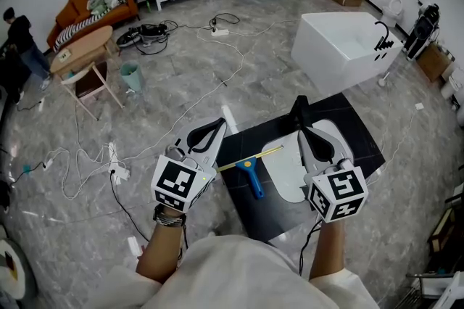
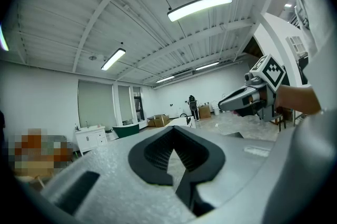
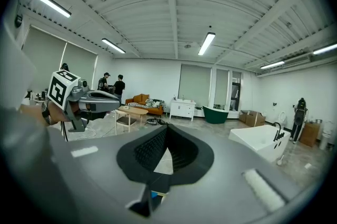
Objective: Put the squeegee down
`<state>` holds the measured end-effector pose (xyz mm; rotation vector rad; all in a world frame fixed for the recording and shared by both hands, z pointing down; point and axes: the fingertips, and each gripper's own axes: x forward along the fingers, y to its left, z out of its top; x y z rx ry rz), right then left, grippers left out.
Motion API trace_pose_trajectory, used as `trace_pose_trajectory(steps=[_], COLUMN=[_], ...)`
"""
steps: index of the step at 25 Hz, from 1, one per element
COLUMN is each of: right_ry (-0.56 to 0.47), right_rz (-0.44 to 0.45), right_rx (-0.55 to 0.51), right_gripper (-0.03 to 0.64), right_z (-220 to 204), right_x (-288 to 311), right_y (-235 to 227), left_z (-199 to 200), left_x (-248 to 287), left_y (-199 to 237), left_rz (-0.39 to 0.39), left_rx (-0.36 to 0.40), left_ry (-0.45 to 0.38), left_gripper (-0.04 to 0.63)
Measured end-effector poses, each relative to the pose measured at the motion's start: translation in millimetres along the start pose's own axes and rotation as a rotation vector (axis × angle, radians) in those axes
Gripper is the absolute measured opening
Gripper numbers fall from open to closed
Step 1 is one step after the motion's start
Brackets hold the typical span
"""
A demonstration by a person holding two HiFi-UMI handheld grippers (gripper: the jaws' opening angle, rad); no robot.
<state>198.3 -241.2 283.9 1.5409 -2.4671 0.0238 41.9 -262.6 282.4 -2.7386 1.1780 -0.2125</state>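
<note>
Black flat top (image 1: 359, 137), matte with straight edges. Its left edge runs just right of the left gripper's (image 1: 216, 128) fingers, and its far corner sits past the right gripper's (image 1: 300, 108) fingertips. Squeegee (image 1: 253, 179) lies flat on that top, between the two grippers, behind and below both sets of fingertips, touching neither. It has a blue plastic handle and a thin yellow blade strip angled across. White smooth rounded piece (image 1: 284, 177) lies on the top just right of the squeegee, under the right fingers.

Left fingers are pressed together, nothing between them. Right fingers are likewise fully closed and empty. Both have black ribbed pads in grey textured shells and point about level.

Room: grey marbled tile floor (image 1: 181, 83) is open ahead of the left fingers. Loose cables (image 1: 87, 162) trail out left of them. White boxy bathtub (image 1: 341, 43) stands well ahead of the right fingers, with a clear gap between it and the top's far corner.
</note>
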Motion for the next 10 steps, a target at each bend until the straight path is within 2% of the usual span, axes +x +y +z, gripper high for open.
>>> trace_pose_trajectory(steps=[10], right_ry=[0.014], right_rz=[0.014], right_rx=[-0.015], right_gripper=[0.006], right_z=[-6.9], right_x=[1.6], right_y=[5.0], left_z=[-4.1], left_x=[-5.4], left_y=[-3.4], left_rz=[-0.001], left_rx=[0.008], left_ry=[0.014], left_gripper=[0.006])
